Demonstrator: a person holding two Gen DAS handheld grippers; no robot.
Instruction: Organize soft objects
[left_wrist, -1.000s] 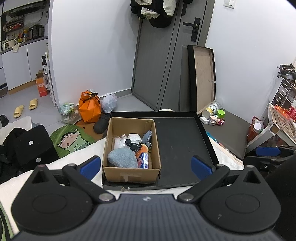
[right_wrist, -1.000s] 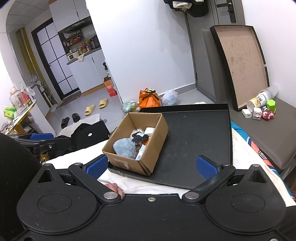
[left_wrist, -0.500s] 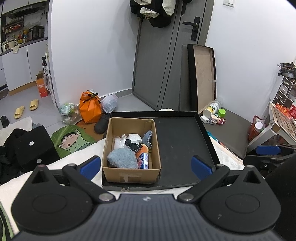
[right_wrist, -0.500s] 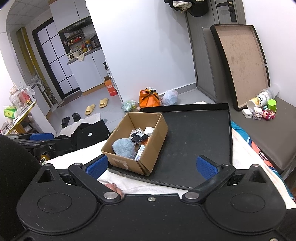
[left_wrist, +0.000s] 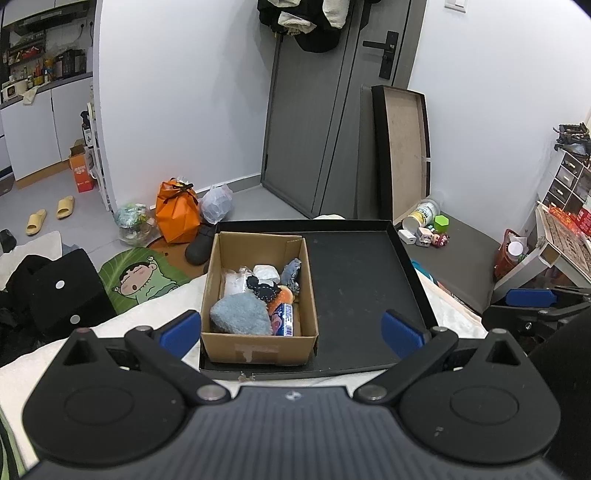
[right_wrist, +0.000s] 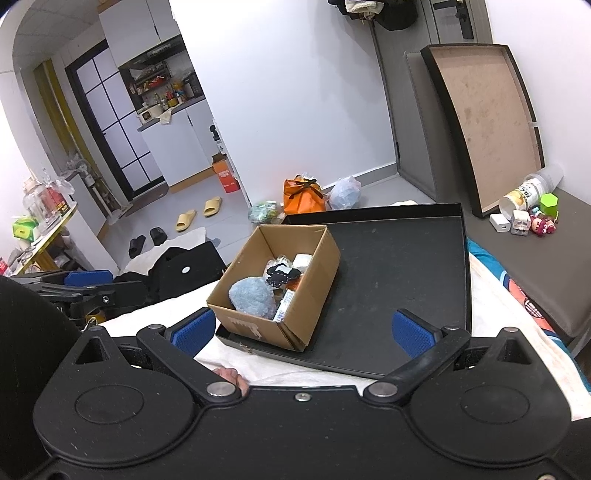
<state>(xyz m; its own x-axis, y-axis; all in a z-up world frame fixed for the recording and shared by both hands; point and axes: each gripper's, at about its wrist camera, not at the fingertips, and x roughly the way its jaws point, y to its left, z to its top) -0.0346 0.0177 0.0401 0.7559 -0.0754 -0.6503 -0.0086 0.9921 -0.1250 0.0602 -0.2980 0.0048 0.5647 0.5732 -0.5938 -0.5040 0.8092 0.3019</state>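
On the left side of the black tray (left_wrist: 354, 280) sits the cardboard box (left_wrist: 258, 343), holding a blue fluffy ball (left_wrist: 240, 315) over half-buried soft things too jumbled to name. Left gripper (left_wrist: 290, 328) and right gripper (right_wrist: 303, 330) both hover short of the tray, jaws spread wide, holding and touching nothing.

An open cardboard box (left_wrist: 258, 291) sits at the left end of a shallow black tray (left_wrist: 354, 280), crammed with soft objects. A fluffy pale blue item (left_wrist: 240, 314) fills the near-left corner; behind it lie a black spiky-edged piece (left_wrist: 263, 288), a white bundle (left_wrist: 266, 272), a grey-blue plush (left_wrist: 291, 271) and something orange (left_wrist: 284, 295).
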